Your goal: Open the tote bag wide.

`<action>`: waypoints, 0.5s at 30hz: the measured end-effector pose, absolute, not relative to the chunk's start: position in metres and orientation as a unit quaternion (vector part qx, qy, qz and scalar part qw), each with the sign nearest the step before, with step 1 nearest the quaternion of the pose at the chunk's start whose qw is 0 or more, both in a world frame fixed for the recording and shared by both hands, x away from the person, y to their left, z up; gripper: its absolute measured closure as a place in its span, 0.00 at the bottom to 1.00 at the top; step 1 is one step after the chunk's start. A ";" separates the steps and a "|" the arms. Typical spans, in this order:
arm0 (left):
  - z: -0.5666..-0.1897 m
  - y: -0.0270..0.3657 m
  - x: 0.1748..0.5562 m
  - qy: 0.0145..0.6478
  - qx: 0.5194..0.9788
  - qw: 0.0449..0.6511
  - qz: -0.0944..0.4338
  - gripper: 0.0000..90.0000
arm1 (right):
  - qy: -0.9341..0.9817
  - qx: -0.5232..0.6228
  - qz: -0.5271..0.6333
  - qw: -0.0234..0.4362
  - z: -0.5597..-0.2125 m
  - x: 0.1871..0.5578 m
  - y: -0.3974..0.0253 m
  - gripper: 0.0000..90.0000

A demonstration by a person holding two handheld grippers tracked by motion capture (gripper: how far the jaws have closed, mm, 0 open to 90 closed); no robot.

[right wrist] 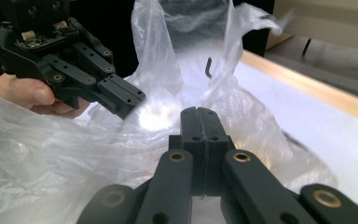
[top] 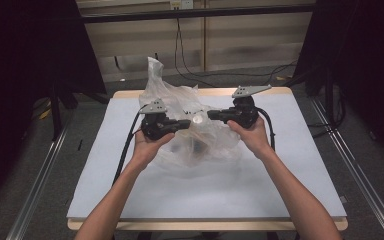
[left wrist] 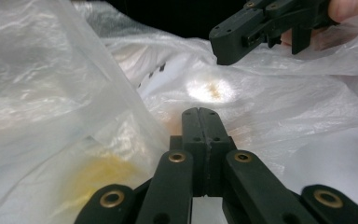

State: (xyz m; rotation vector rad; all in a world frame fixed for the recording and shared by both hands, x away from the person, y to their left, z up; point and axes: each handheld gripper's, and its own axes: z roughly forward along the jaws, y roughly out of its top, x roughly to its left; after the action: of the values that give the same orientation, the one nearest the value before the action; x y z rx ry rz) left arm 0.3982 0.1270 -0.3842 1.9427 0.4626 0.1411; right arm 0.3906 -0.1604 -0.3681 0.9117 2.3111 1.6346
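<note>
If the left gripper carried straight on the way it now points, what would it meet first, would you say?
Most likely the clear plastic bag: the left gripper, jaws shut, points into its crumpled film near a bright patch. The right gripper sits higher and farther off, though depth is hard to judge.

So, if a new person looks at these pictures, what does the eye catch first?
First, the big crumpled clear plastic bag in the middle of the pale table, one corner sticking up at the far side. Then the two black grippers above it, the left gripper and the right gripper, tips pointing at each other, both with jaws pressed together.
</note>
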 end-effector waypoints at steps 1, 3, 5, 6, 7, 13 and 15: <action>-0.387 0.127 0.398 0.195 0.822 0.532 0.058 1.00 | 0.776 0.306 0.545 0.081 -0.371 0.390 -0.160 1.00; -0.393 0.126 0.398 0.194 0.824 0.529 0.053 1.00 | 0.781 0.309 0.536 0.081 -0.380 0.389 -0.160 1.00; -0.399 0.127 0.397 0.197 0.825 0.528 0.051 1.00 | 0.783 0.310 0.533 0.081 -0.382 0.388 -0.161 1.00; -0.404 0.130 0.398 0.203 0.827 0.521 0.049 1.00 | 0.789 0.311 0.524 0.080 -0.387 0.388 -0.161 1.00; -0.404 0.130 0.398 0.203 0.827 0.521 0.049 1.00 | 0.789 0.311 0.524 0.080 -0.387 0.388 -0.161 1.00; -0.426 0.132 0.398 0.208 0.851 0.480 0.053 1.00 | 0.801 0.320 0.500 0.076 -0.409 0.390 -0.158 1.00; -0.433 0.131 0.399 0.211 0.854 0.473 0.050 1.00 | 0.804 0.325 0.491 0.074 -0.415 0.392 -0.159 1.00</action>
State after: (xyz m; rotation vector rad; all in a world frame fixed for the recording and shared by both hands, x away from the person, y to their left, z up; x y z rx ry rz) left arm 0.3987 0.1309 -0.4331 2.0910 0.5154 0.1231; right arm 0.3919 -0.1586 -0.4153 0.9768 2.4144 1.4744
